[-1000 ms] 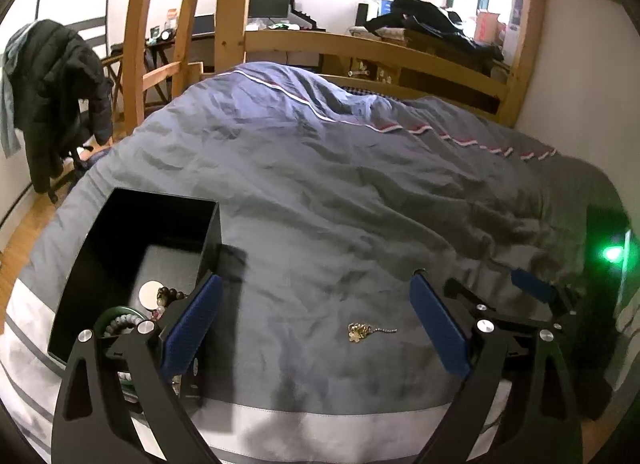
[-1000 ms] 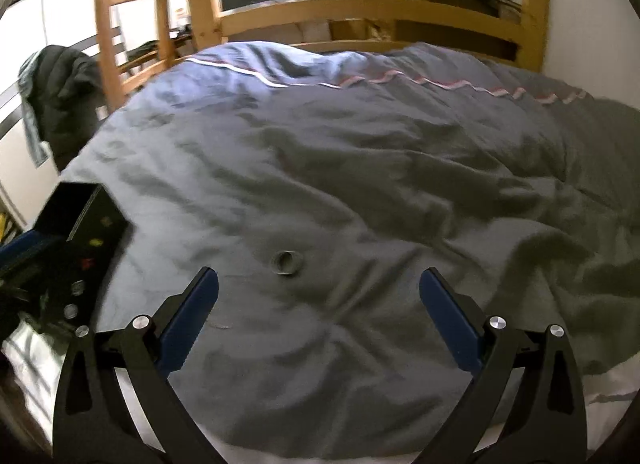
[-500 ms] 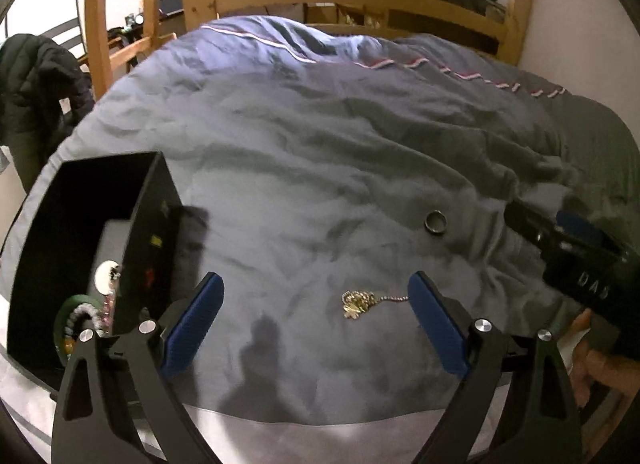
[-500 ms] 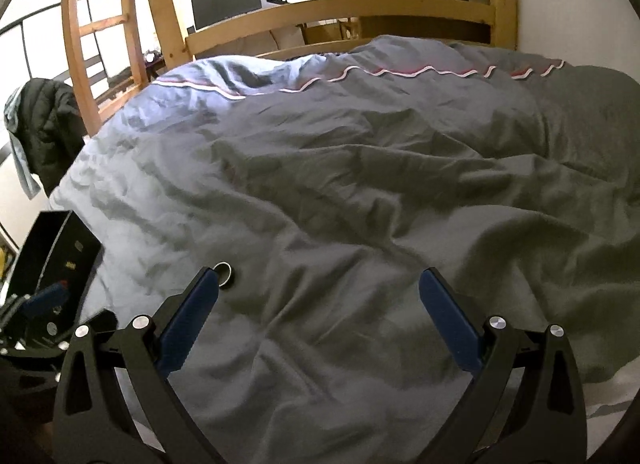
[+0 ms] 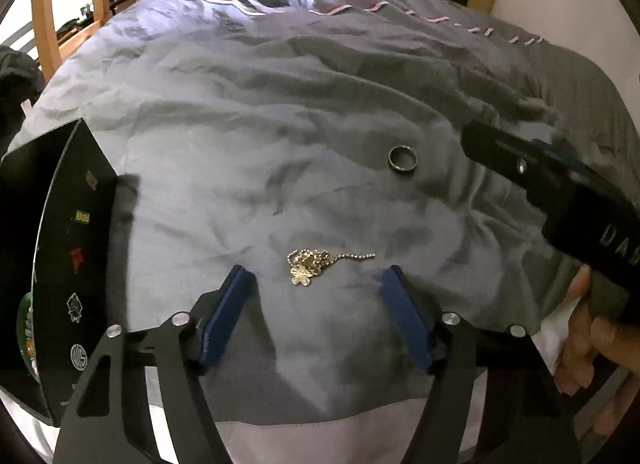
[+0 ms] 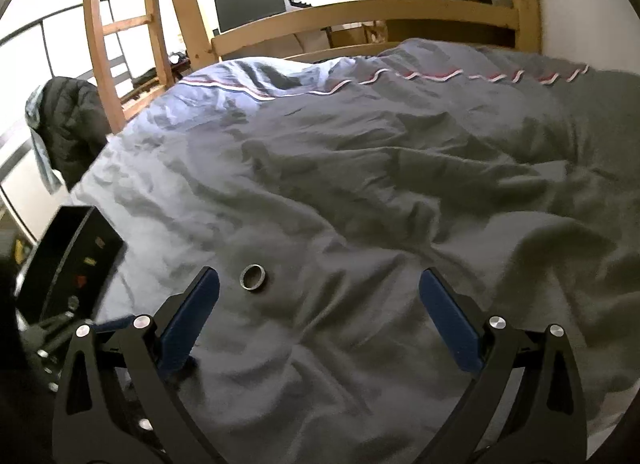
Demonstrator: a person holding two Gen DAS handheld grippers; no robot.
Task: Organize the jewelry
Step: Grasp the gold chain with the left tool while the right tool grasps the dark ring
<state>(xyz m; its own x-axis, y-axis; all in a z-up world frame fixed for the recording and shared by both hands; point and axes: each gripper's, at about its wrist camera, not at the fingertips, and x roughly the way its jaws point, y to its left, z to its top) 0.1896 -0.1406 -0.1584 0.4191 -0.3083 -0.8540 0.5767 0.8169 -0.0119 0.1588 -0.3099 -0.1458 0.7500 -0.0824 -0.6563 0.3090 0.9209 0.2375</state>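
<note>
The jaws of the left gripper (image 5: 314, 286) have just been closing but are not clenched yet — the gold chain (image 5: 310, 266) is seen lying between them on the bed (image 5: 280, 104), touched by neither pad. The jaws of the right gripper (image 6: 320, 304) are spread wide and nothing is held. The picking-up step seems to be in hand. Next, the left jaws would need to be lowered and squeezed around the chain. The dark ring (image 6: 253, 277) is left near the right gripper's left pad — the black box (image 5: 68, 264) is waiting at the left.
</note>
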